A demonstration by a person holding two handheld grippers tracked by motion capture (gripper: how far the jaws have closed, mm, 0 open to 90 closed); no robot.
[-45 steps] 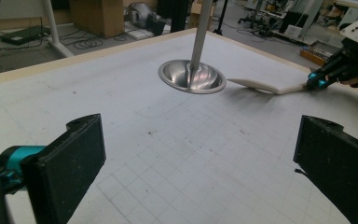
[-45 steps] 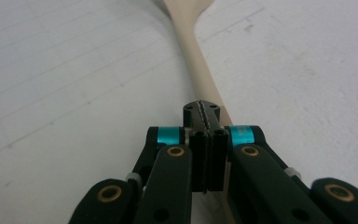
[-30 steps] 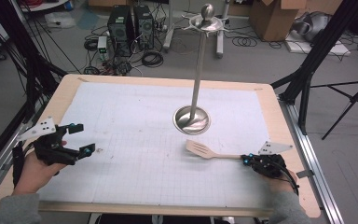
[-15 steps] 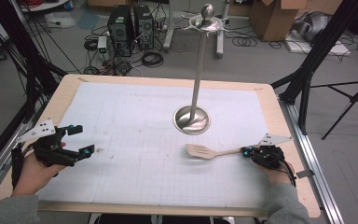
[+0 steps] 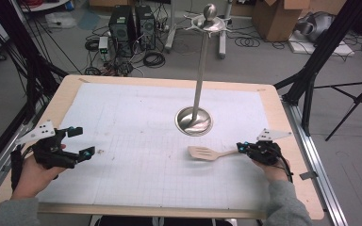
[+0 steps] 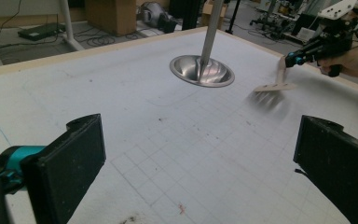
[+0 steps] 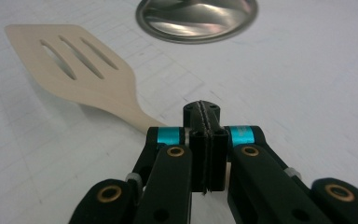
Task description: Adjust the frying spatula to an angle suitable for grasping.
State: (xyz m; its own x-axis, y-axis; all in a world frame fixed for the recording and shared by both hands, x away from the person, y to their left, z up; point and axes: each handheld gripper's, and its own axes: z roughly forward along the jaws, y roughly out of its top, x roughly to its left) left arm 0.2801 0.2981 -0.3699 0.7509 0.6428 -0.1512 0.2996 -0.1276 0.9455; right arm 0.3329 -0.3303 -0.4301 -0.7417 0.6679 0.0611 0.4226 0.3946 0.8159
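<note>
High view first: we see the wooden spatula (image 5: 208, 153) lying out over the gridded worktop (image 5: 136, 122), its slotted blade pointing toward the middle and its handle running back into our right tongs (image 5: 241, 148). Right gripper view confirms the grip: the two black jaws are pressed together with no gap, and the spatula (image 7: 77, 70) handle disappears between them, so we judge these tongs clamped on the handle's end. Whether the blade rests on the worktop or hangs just above it we cannot tell.

Holding so far back on the handle is the risk. The blade is long and wide, and in our judgement it could swivel or droop in the jaws if we swing it quickly, or slip out altogether, since the wood looks smooth and the hold is narrow.

Near the blade, toward the far side, stands the metal stand (image 5: 194, 120), a round dished base with a tall thin pole topped by hooks and a knob. A careless sweep could knock the blade against that pole, and the stand looks top-heavy enough to rock.

Our left tongs (image 5: 78, 141) sit well apart at the worktop's left edge, jaws spread wide with nothing between them, as the left gripper view shows. Between them and the spatula nothing stands in the way.
</note>
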